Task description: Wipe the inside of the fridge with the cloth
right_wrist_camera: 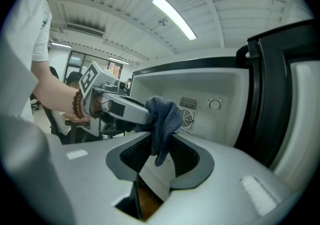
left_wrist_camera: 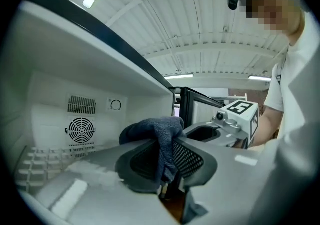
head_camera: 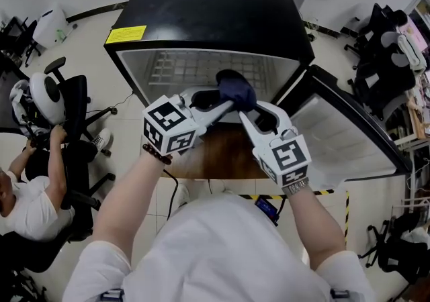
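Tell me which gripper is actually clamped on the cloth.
The left gripper: its jaws pinch the dark blue cloth. The right gripper has its jaws standing apart around the cloth's hanging end.

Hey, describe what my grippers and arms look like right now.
The left gripper and right gripper are light grey with black mesh-padded jaws, each carrying a white cube with black square markers. White short-sleeved shirt, a dark bead bracelet on the left wrist, a silvery band on the right.

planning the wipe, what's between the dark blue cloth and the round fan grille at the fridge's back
Only a bare white wire shelf, seen in the left gripper view.
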Demonstrator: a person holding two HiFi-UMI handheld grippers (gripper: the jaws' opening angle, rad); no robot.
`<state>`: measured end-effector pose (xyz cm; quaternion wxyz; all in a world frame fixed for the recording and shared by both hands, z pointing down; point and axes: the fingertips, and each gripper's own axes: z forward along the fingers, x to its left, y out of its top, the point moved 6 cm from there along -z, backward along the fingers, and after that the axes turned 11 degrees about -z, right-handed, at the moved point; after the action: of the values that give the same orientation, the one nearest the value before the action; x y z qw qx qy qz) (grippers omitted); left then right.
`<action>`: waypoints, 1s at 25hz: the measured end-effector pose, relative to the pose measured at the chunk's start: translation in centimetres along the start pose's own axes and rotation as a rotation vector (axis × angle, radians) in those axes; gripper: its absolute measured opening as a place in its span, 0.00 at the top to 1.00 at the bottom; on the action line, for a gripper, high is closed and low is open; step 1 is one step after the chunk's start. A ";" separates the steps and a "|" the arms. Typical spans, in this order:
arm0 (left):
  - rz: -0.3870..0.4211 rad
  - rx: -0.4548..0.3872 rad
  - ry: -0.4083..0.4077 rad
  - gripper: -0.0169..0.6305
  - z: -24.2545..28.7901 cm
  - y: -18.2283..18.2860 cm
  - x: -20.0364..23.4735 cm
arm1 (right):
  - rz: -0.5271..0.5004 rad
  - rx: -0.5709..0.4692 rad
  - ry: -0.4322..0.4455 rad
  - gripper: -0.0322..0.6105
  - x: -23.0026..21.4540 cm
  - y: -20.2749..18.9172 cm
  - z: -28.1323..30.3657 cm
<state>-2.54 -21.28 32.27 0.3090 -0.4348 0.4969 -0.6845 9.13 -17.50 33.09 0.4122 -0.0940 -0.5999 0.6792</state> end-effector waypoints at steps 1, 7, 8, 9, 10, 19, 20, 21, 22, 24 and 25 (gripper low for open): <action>0.010 0.002 0.016 0.85 0.0 -0.1 0.0 | 0.004 0.013 -0.010 0.77 0.0 -0.1 0.0; 0.051 0.006 0.115 0.85 -0.2 -0.2 0.4 | 0.053 0.077 -0.086 0.77 -0.5 -0.5 -0.4; 0.054 0.005 0.130 0.85 -0.1 -0.2 0.5 | 0.060 0.083 -0.098 0.77 -0.6 -0.6 -0.5; 0.054 0.002 0.147 0.85 0.0 -0.1 0.6 | 0.065 0.087 -0.109 0.77 -0.6 -0.6 -0.6; 0.051 -0.002 0.165 0.85 0.1 -0.1 0.7 | 0.069 0.090 -0.119 0.77 -0.6 -0.5 -0.7; 0.035 -0.022 0.280 0.85 3.5 1.8 1.9 | 0.083 0.102 -0.170 0.95 0.0 -0.4 -1.0; 0.034 -0.022 0.292 0.85 4.0 2.0 2.1 | 0.087 0.101 -0.170 0.95 0.0 -0.5 -1.0; 0.032 -0.022 0.305 0.85 4.5 2.2 2.4 | 0.092 0.100 -0.171 0.95 0.0 -0.6 -1.0; 0.030 -0.023 0.317 0.85 5.0 2.3 2.6 | 0.097 0.097 -0.171 0.95 0.0 -0.6 -1.0; 0.027 -0.027 0.341 0.85 6.0 2.7 3.0 | 0.109 0.092 -0.171 0.95 -0.1 -0.5 -1.0; 0.026 -0.031 0.353 0.85 6.6 2.9 3.2 | 0.113 0.089 -0.171 0.95 -0.2 -0.4 -1.0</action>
<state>1.98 -27.60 31.26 0.2191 -0.3061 0.5595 -0.7384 10.03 -16.92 33.16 0.3243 -0.0509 -0.5959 0.7329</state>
